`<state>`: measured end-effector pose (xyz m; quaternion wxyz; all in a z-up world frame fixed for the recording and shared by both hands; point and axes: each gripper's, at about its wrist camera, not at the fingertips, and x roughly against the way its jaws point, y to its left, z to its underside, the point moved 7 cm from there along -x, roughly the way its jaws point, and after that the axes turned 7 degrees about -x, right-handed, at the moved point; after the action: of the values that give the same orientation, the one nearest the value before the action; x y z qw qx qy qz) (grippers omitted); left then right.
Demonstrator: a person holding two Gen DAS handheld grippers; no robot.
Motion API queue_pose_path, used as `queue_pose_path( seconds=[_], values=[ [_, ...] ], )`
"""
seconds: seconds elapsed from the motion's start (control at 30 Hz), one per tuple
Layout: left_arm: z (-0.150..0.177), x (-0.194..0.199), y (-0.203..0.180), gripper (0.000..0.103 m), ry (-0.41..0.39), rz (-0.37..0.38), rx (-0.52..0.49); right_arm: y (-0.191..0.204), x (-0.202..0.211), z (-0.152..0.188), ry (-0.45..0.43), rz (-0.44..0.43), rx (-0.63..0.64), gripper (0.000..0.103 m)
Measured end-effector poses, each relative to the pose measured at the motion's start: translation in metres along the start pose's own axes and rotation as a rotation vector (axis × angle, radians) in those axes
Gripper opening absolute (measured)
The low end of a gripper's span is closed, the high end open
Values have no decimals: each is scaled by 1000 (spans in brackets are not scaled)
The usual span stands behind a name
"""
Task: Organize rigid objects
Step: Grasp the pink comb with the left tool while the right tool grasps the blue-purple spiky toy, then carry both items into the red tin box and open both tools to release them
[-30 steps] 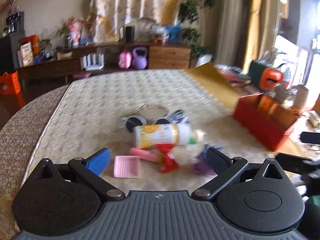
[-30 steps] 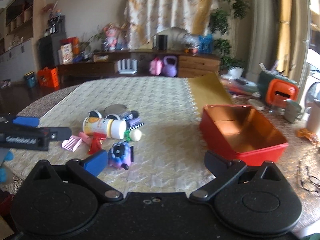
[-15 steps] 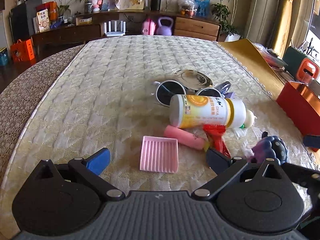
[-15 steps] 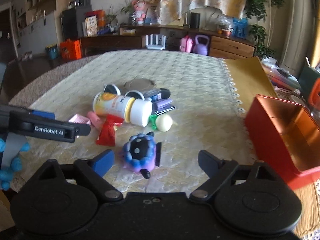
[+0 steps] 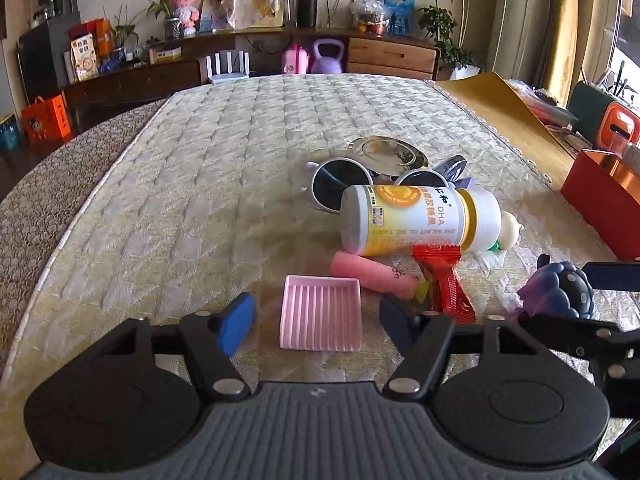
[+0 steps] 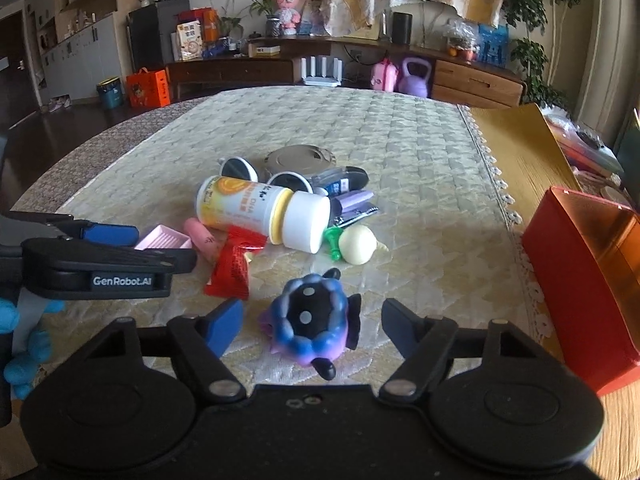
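Closing but not yet gripping — the left gripper brackets the pink ribbed tray, which lies flat on the quilted cloth between its fingers, a gap showing at each pad. The right gripper, jaws likewise narrowing, frames the blue-purple toy untouched. Ahead of both: white bottle, red packet; rightward, red box.

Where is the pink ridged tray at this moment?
In the left wrist view, the pink ridged tray lies flat on the quilted cloth between the left tongs' open tips, just left of the pink tube.
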<state>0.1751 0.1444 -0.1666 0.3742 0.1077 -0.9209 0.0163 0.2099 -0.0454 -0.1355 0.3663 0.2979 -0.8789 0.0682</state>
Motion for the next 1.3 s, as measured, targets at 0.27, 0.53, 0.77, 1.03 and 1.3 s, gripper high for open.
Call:
queue_pose_path(
  seconds=[0.27,0.53,0.77,1.03,1.3],
  values=[
    [0,3,-3,41,-8,-9,-22,-1,-2,1,14,-7,-22,56],
    [0,8,-4,40,-9,3,-38,-5,6,2,19,10,-55,55],
    [-7,24,-9,40,-17,1,-73,-24,29,-1,-9,26,-107,55],
    [-27,62,-30,40,-63,55,-95,-56,72,-10,-74,45,-164,55],
    [-60,91,-77,40,-119,148,-143,-90,103,-23,-127,79,-218,55]
  ],
)
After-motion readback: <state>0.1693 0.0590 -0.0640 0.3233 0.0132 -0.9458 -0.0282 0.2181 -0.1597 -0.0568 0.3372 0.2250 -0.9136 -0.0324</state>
